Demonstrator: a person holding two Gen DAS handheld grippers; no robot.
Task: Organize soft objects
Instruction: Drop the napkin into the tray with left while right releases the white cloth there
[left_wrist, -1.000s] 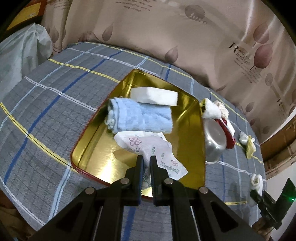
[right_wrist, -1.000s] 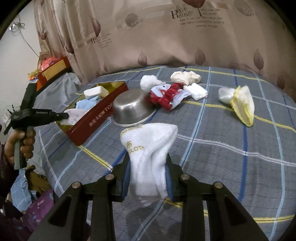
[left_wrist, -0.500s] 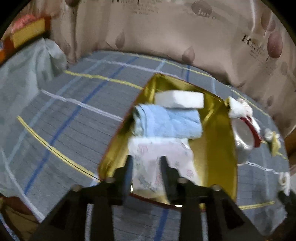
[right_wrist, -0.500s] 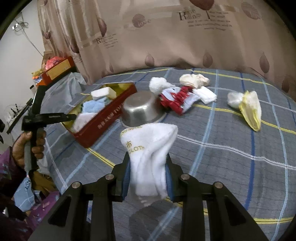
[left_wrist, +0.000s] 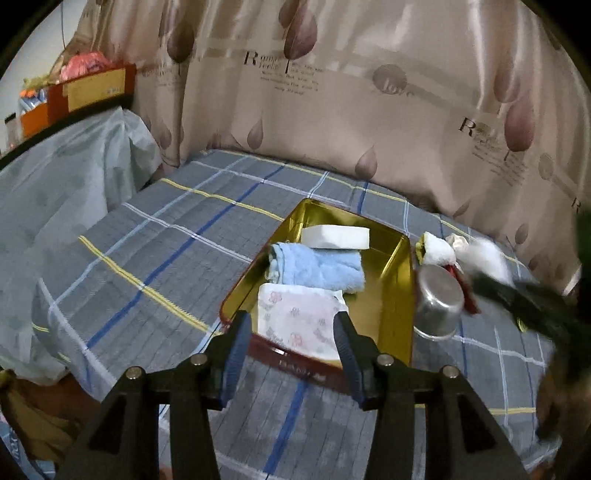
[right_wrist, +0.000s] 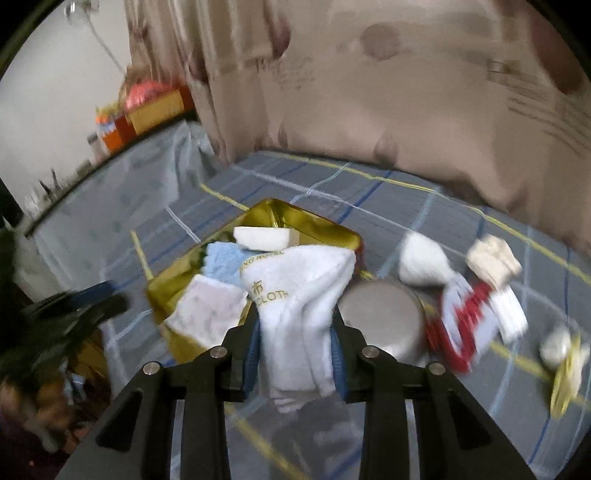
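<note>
We see the white towel (right_wrist: 299, 314) pinched in the right gripper (right_wrist: 295, 354) above the bed, just short of the gold tin (left_wrist: 400, 291) holding a floral cloth (left_wrist: 299, 317), blue towel (left_wrist: 317, 267) and white block (left_wrist: 336, 237), left gripper (left_wrist: 291, 347) wide, nothing held.

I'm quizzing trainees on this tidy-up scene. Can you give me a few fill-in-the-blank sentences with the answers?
1. The right gripper holds a ____ towel.
2. The left gripper is ____ and holds nothing.
3. The floral cloth lies inside the gold ____.
4. Beside it, the steel bowl sits ____.

Answers: white; open; tin; upside down
</note>
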